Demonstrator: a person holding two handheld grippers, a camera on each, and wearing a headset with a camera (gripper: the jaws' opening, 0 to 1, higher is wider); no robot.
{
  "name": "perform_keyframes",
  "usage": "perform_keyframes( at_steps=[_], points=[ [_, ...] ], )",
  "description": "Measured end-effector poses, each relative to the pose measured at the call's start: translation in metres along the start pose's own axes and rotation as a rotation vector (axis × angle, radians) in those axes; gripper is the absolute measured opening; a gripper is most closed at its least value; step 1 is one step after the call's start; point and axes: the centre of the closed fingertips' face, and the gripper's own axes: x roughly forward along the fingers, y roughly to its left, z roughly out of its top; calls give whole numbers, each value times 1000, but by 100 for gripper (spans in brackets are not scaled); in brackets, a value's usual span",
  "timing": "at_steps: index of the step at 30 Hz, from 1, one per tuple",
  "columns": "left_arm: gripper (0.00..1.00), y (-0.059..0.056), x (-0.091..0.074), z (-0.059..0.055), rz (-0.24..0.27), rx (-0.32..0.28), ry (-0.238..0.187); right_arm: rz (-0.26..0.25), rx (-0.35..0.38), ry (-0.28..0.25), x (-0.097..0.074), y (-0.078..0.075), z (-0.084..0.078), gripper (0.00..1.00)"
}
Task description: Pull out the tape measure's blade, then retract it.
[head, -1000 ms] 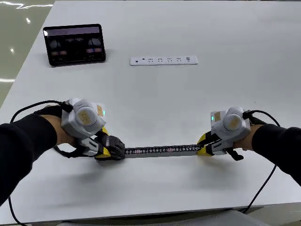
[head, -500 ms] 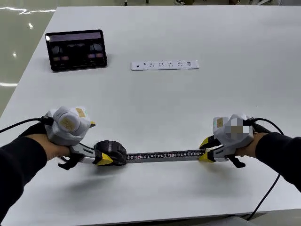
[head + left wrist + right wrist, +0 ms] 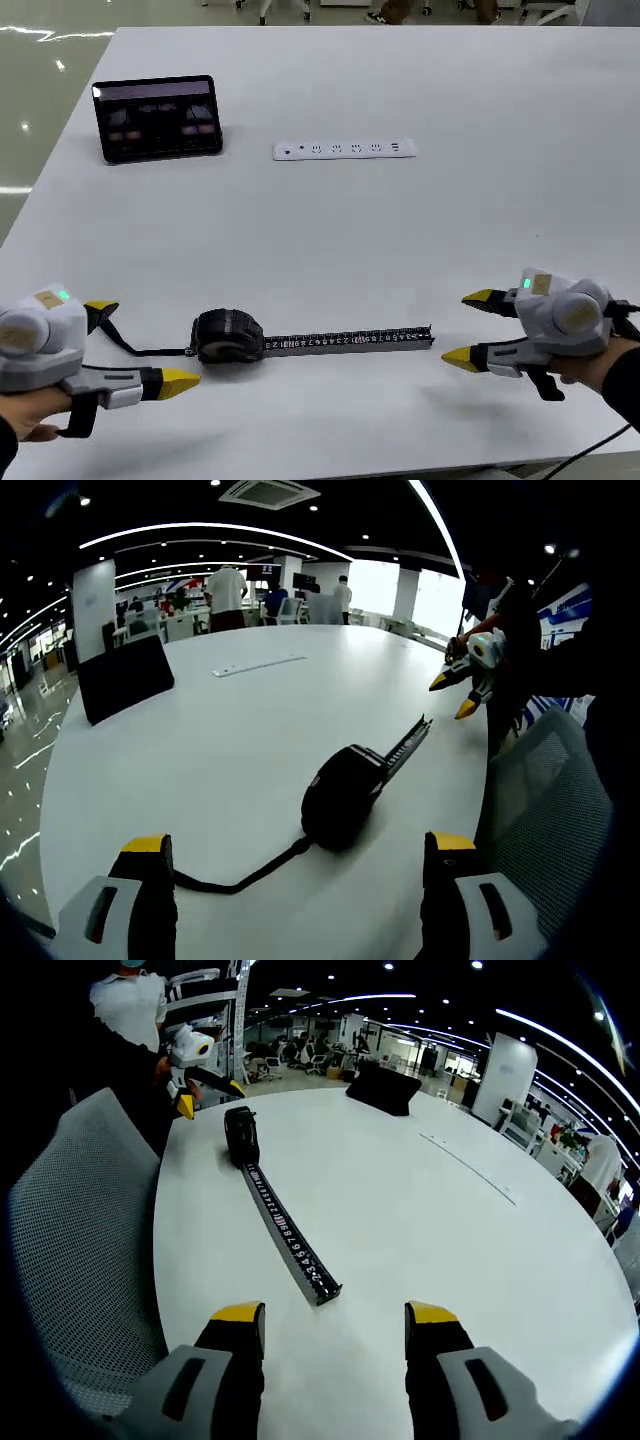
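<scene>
While the tape measure (image 3: 228,336) lies on the white table (image 3: 420,230), we see its blade (image 3: 350,340) drawn out flat to the case's right. Left of the case, the left gripper (image 3: 143,343) hangs with jaws spread wide, gripping nothing, the black strap (image 3: 140,349) trailing towards it. Just past the blade's tip, the right gripper (image 3: 466,327) gapes wide too, empty. Beyond the case sits a power strip (image 3: 345,149).

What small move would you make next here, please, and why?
Probably close the open left gripper on the tape measure case: the blade lies pulled out on the table, the right gripper is open and clear of it, so retracting remains.
</scene>
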Motion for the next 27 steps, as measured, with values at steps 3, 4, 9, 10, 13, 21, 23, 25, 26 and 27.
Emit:
perform_keyframes(
  at_steps=[3, 4, 9, 10, 13, 21, 23, 25, 26, 27],
  points=[
    [100, 0, -15, 1, 25, -21, -44, -36, 24, -7, -16, 5, -8, 58],
    [100, 0, -18, -1, 27, -26, -45, -48, 32, -9, -21, 6, -11, 60],
    [100, 0, -34, -12, 46, -23, -40, -100, 84, -23, -46, 15, -23, 70],
    [100, 0, -37, -13, 49, -18, -39, -104, 94, -23, -51, 18, -25, 71],
    [100, -1, -45, -11, 57, -22, -54, -128, 121, -40, -64, 16, -29, 78],
    [100, -3, -49, -10, 61, -17, -69, -161, 193, -60, -84, 21, -42, 93],
    [100, -2, -49, -11, 60, -20, -69, -167, 197, -56, -84, 22, -44, 96],
    [100, 0, -50, -11, 62, -23, -71, -166, 199, -57, -85, 24, -40, 98],
    [100, 0, -50, -11, 61, -24, -71, -165, 197, -57, -86, 25, -39, 98],
    [100, -1, -50, -10, 58, -20, -66, -169, 191, -58, -85, 24, -38, 99]
  ],
)
